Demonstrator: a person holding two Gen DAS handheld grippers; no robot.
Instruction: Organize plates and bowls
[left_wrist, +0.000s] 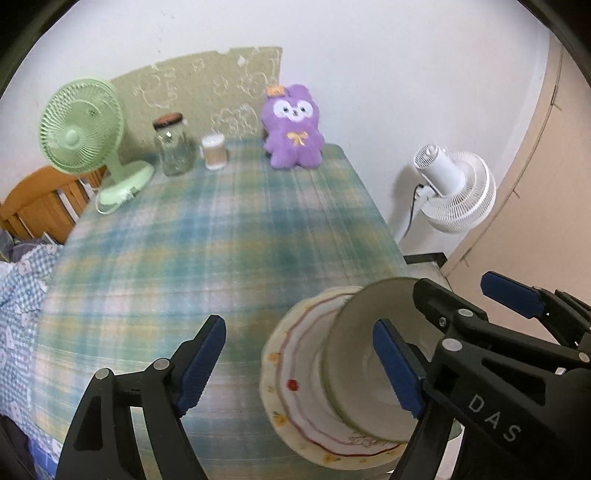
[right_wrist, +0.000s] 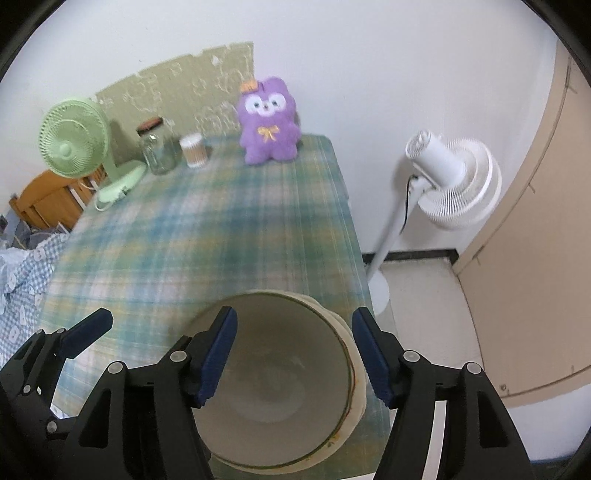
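A pale grey-green bowl (left_wrist: 354, 369) sits on a cream plate (left_wrist: 295, 398) with a red wavy line and small flowers, at the table's near right corner. In the right wrist view the bowl (right_wrist: 280, 384) fills the foreground and the plate's rim (right_wrist: 358, 384) shows at its right. My left gripper (left_wrist: 299, 365) is open and empty, just above the plate's left side. My right gripper (right_wrist: 295, 362) is open above the bowl, its fingers apart on either side of the bowl's right wall; it also shows in the left wrist view (left_wrist: 454, 306).
The table has a green-blue plaid cloth (left_wrist: 207, 236). At its far end stand a green desk fan (left_wrist: 85, 133), a glass jar (left_wrist: 173, 147), a swab cup (left_wrist: 214, 151) and a purple plush toy (left_wrist: 291, 129). A white floor fan (right_wrist: 450, 177) stands to the right. A wooden chair (left_wrist: 40, 203) is left.
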